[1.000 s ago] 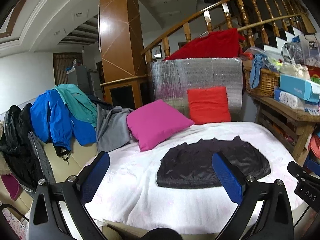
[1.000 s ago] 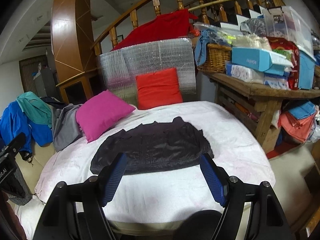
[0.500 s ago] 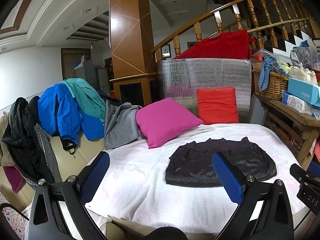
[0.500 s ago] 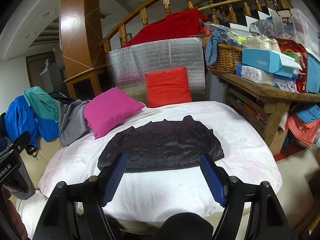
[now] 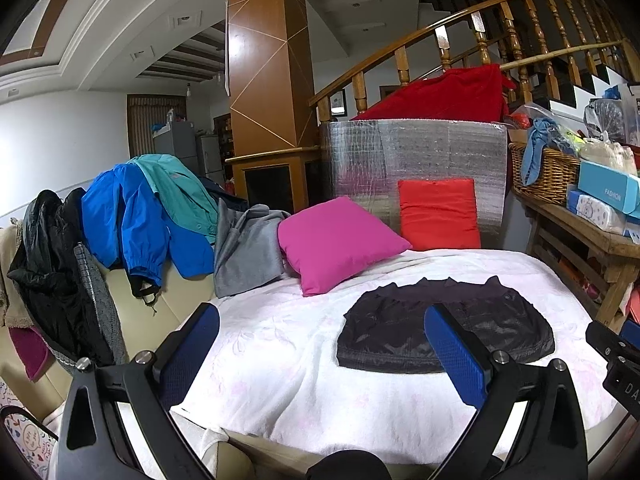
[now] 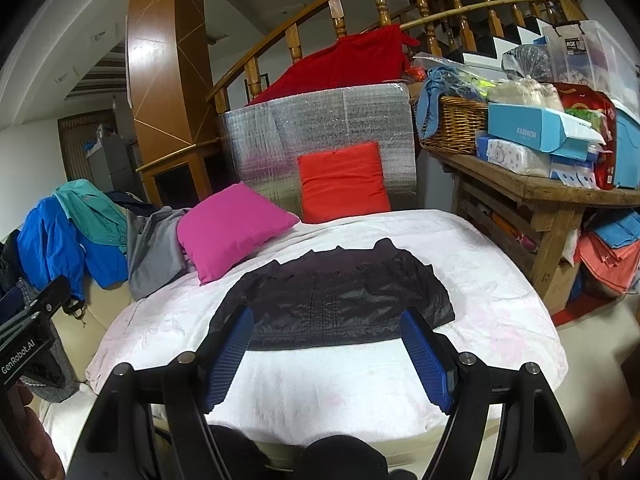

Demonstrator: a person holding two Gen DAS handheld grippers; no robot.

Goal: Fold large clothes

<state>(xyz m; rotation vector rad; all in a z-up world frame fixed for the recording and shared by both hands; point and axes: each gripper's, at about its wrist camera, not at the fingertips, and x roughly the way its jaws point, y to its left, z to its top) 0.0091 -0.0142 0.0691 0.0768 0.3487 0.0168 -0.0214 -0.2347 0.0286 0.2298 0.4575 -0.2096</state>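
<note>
A dark, shiny jacket (image 5: 448, 332) (image 6: 332, 300) lies folded flat on the white blanket (image 5: 288, 360) (image 6: 340, 384) that covers the bed. My left gripper (image 5: 320, 320) hangs open over the blanket's near left part, short of the jacket's left edge, with nothing between its blue pads. My right gripper (image 6: 328, 324) is open too, held back from the jacket's near hem and empty. Part of each gripper's body shows at the edge of the other's view.
A pink cushion (image 5: 340, 240) and a red cushion (image 5: 438, 216) lean at the bed's far side against a silver foil panel (image 6: 320, 136). Blue, teal, grey and black clothes (image 5: 132, 216) pile on the left. A cluttered wooden table (image 6: 540, 192) stands right.
Both views have slid a little sideways, so the jacket and cushions sit further right in the pictures. Both grippers stay open and empty.
</note>
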